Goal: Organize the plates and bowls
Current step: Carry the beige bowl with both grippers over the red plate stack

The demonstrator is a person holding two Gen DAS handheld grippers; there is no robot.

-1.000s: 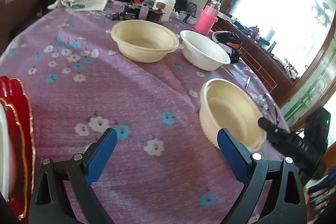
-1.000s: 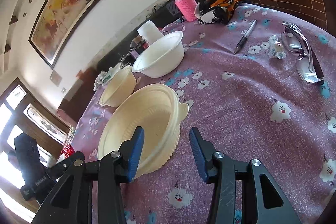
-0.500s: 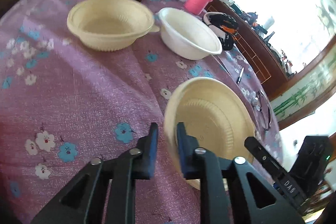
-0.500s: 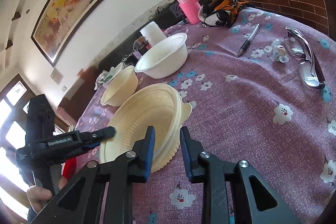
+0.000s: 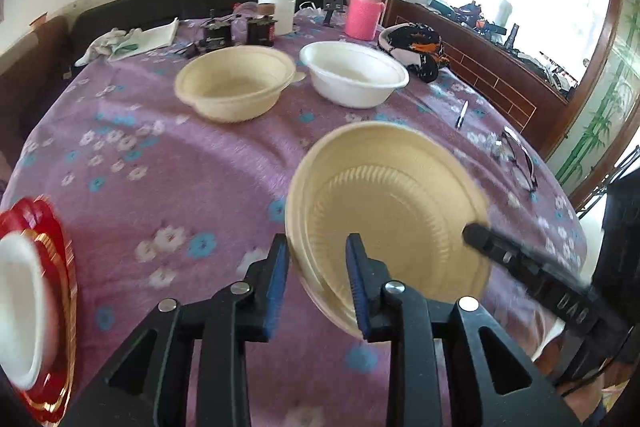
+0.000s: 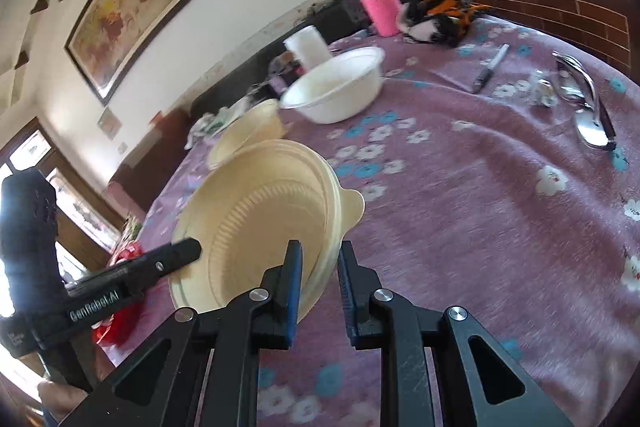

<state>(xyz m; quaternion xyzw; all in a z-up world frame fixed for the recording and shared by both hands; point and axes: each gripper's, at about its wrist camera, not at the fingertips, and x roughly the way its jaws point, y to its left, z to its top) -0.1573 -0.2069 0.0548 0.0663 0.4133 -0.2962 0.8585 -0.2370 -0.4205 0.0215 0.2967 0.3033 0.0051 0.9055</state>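
Observation:
A cream bowl (image 5: 392,211) is held tilted above the purple flowered tablecloth (image 5: 180,171). My left gripper (image 5: 318,291) is shut on its near-left rim. My right gripper (image 6: 319,285) is shut on the opposite rim of the same cream bowl (image 6: 260,223). A second cream bowl (image 5: 236,87) and a white bowl (image 5: 354,75) stand further back on the table. A red plate (image 5: 60,291) with a white dish (image 5: 16,307) on it lies at the left edge.
At the back stand a pink bottle (image 5: 366,13), a white jar (image 5: 278,7), small black devices (image 5: 240,33) and a cloth (image 5: 128,41). A pen (image 6: 490,67) and glasses (image 6: 588,107) lie on the right. A patterned bundle (image 5: 416,51) sits beside the white bowl.
Both grippers closed on the cream bowl's rim and lifted it off the table, tilted. The left gripper pulled back and upward, so more of the table shows.

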